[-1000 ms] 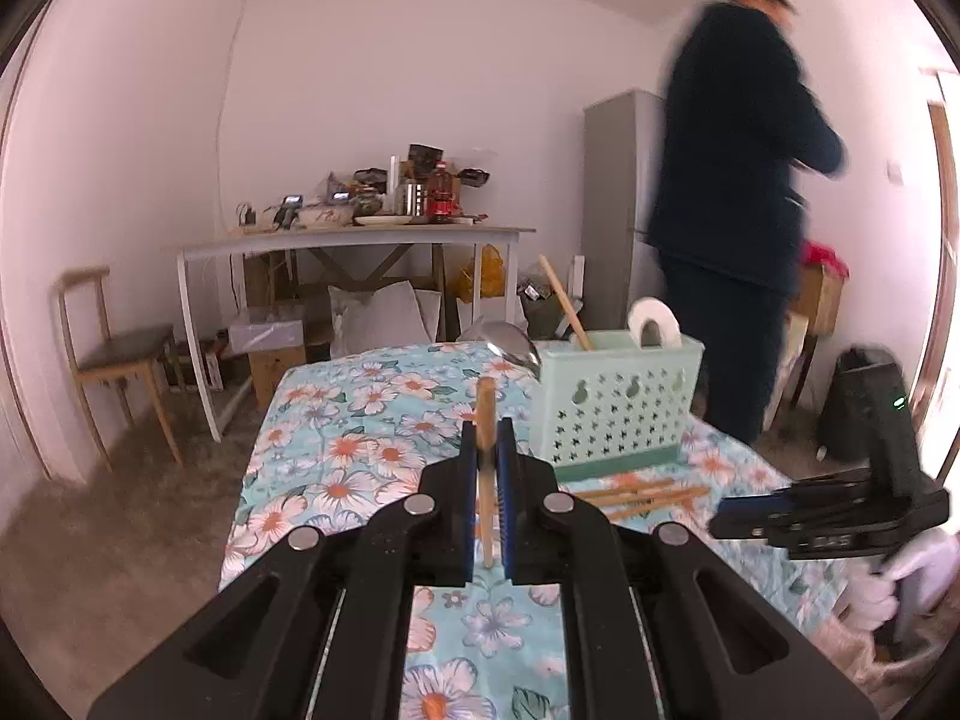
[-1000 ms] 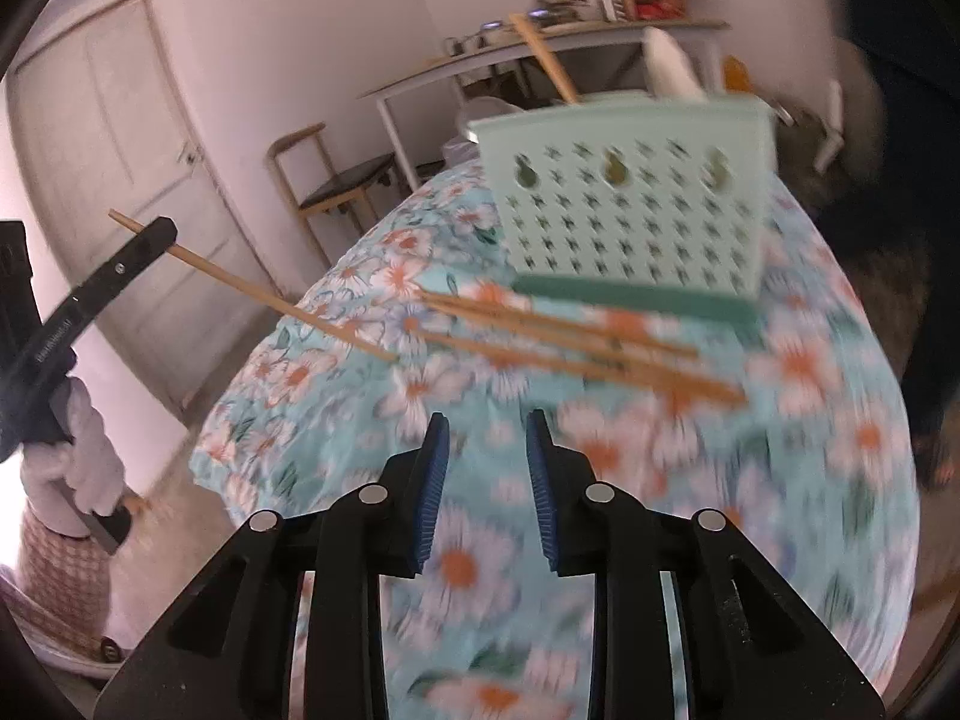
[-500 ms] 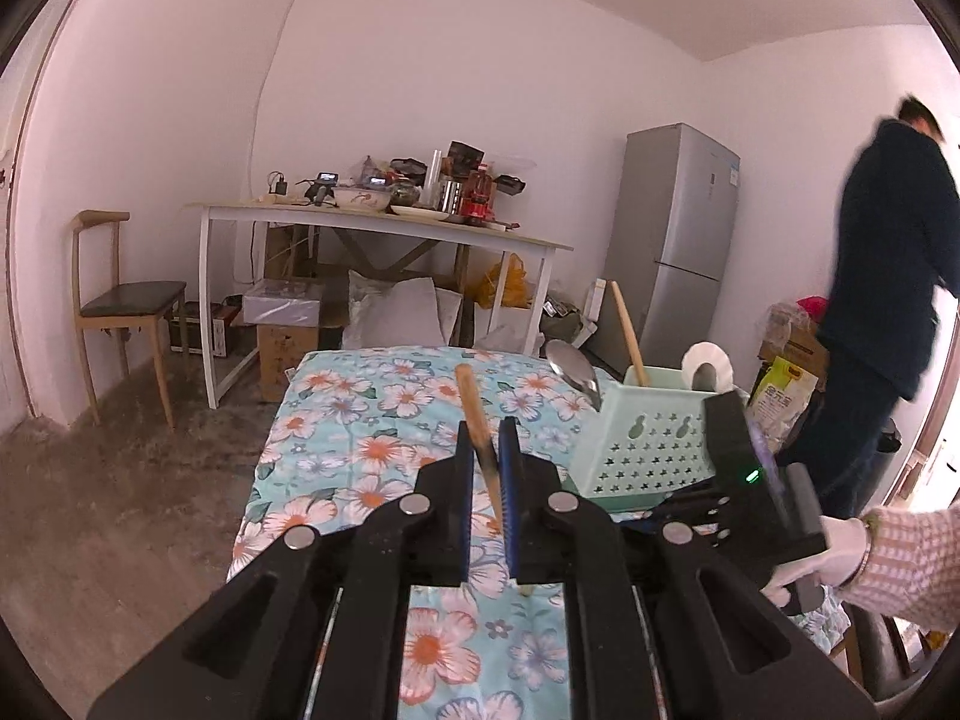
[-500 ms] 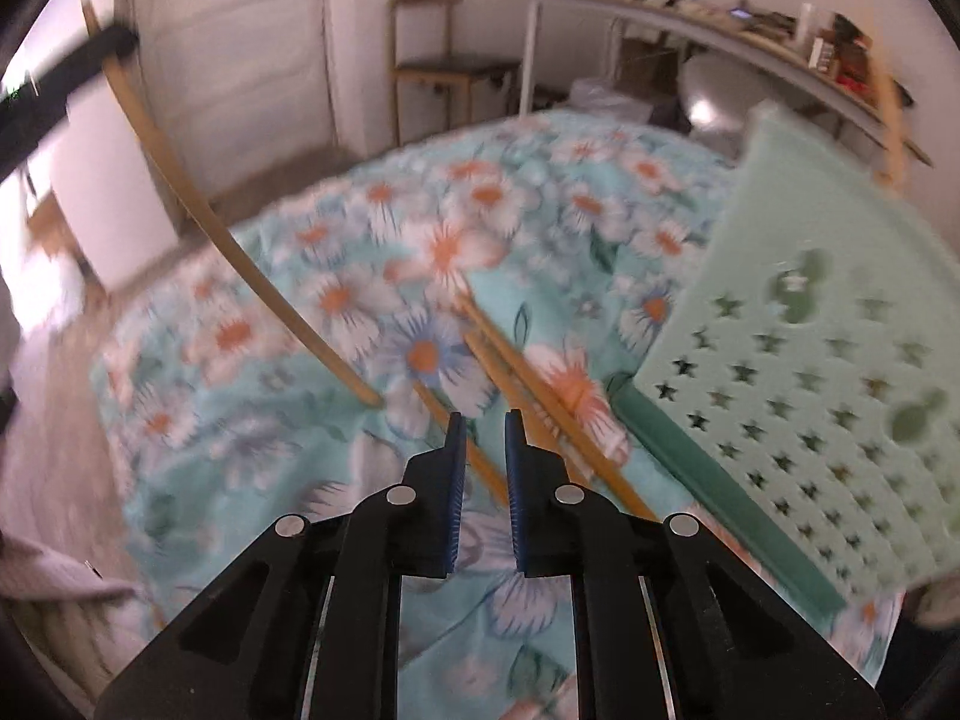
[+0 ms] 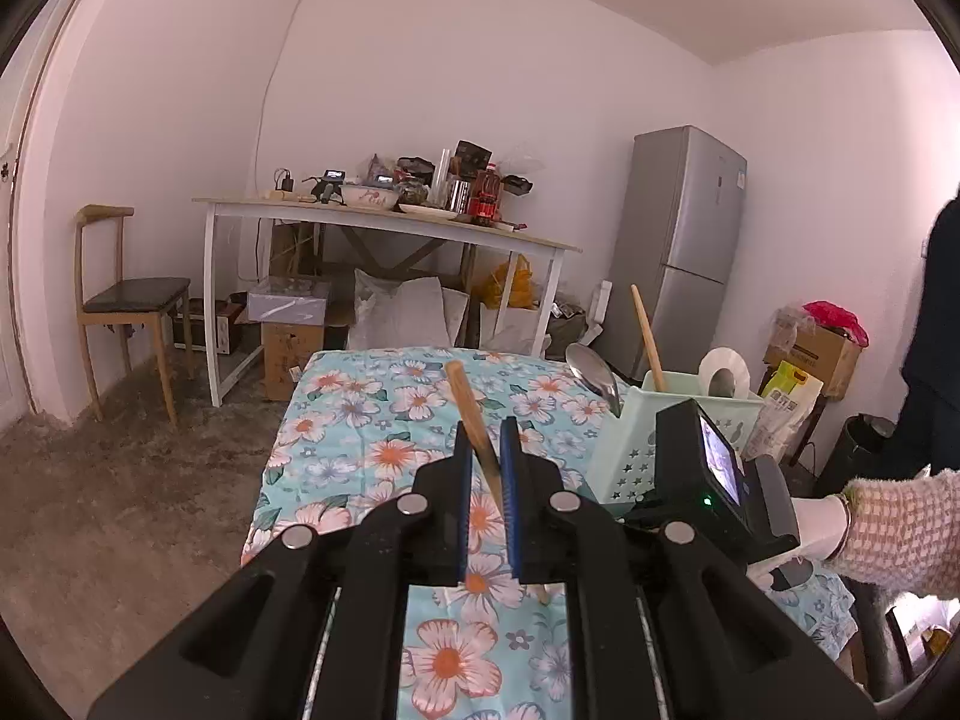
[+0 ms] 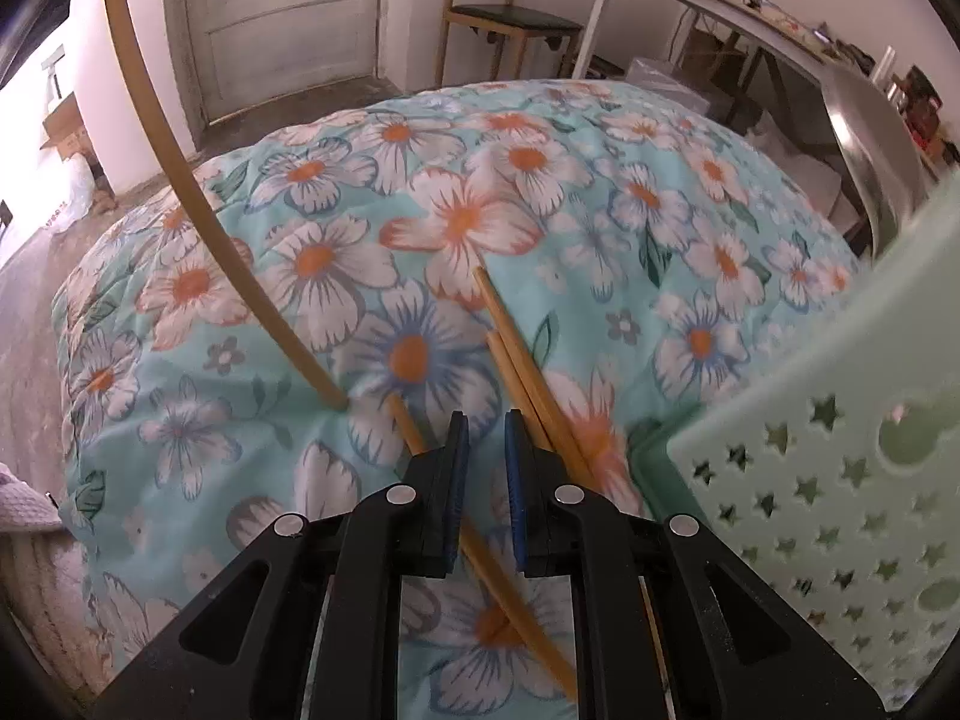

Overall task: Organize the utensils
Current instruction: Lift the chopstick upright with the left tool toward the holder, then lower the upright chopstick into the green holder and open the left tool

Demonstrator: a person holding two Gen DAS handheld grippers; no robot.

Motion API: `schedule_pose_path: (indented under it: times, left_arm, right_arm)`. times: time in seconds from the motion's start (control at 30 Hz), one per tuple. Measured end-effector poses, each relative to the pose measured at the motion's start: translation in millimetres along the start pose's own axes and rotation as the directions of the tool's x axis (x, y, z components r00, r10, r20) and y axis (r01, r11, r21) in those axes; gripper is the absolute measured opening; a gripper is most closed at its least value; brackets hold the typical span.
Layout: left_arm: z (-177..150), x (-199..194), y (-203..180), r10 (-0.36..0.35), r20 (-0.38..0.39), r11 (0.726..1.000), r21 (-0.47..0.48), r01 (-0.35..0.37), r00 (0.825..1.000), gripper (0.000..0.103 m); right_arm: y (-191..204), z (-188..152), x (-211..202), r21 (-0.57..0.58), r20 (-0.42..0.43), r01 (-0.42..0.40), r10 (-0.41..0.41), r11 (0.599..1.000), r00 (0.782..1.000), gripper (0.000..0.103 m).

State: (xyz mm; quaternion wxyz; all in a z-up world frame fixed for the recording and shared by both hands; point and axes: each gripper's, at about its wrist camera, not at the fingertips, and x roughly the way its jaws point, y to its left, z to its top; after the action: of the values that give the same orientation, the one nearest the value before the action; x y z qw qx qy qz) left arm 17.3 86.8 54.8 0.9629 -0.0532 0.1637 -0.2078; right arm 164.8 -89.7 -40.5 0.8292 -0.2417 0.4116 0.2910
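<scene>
My left gripper [image 5: 483, 441] is shut on a wooden chopstick [image 5: 471, 414] that stands up between its jaws; the same chopstick [image 6: 180, 192] arcs down to the floral cloth in the right wrist view. My right gripper [image 6: 483, 438] is low over the cloth, jaws narrowly apart, with a loose chopstick [image 6: 414, 429] running under its left jaw and a pair of chopsticks [image 6: 522, 360] just to its right. I cannot tell whether it grips one. The mint green utensil basket [image 5: 624, 456] [image 6: 840, 468] holds a metal spoon [image 5: 594, 375], a wooden handle [image 5: 645, 330] and a white piece.
The table with the floral cloth [image 5: 360, 420] ends close on the left, above bare floor. Behind it stand a cluttered white table [image 5: 384, 222], a wooden chair [image 5: 126, 294] and a grey fridge [image 5: 678, 252]. A person in dark clothes [image 5: 942, 360] stands at the far right.
The left gripper has lifted and tilted its chopstick. The right gripper has dropped close to the loose chopsticks beside the basket and narrowed its jaws. The standing person moved to the right.
</scene>
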Motion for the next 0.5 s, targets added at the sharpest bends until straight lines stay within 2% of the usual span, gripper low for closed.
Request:
schedule_pose_path:
  times: [0.17, 0.27, 0.5]
  left_arm:
    - [1, 0, -4, 0.010, 0.001, 1.000, 0.024, -0.010, 1.000, 0.009]
    - [2, 1, -5, 0.014, 0.000, 0.999, 0.032, -0.014, 1.000, 0.009]
    - [3, 1, -5, 0.018, -0.002, 0.999, 0.026, -0.018, 1.000, 0.009]
  right_arm:
    - [-4, 7, -9, 0.000, 0.043, 0.007, -0.007, 1.000, 0.999, 0.012]
    - [-9, 5, -6, -0.008, 0.030, 0.021, -0.020, 1.000, 0.999, 0.012]
    - [-7, 0, -5, -0.022, 0.023, -0.016, 0.016, 1.000, 1.000, 0.012]
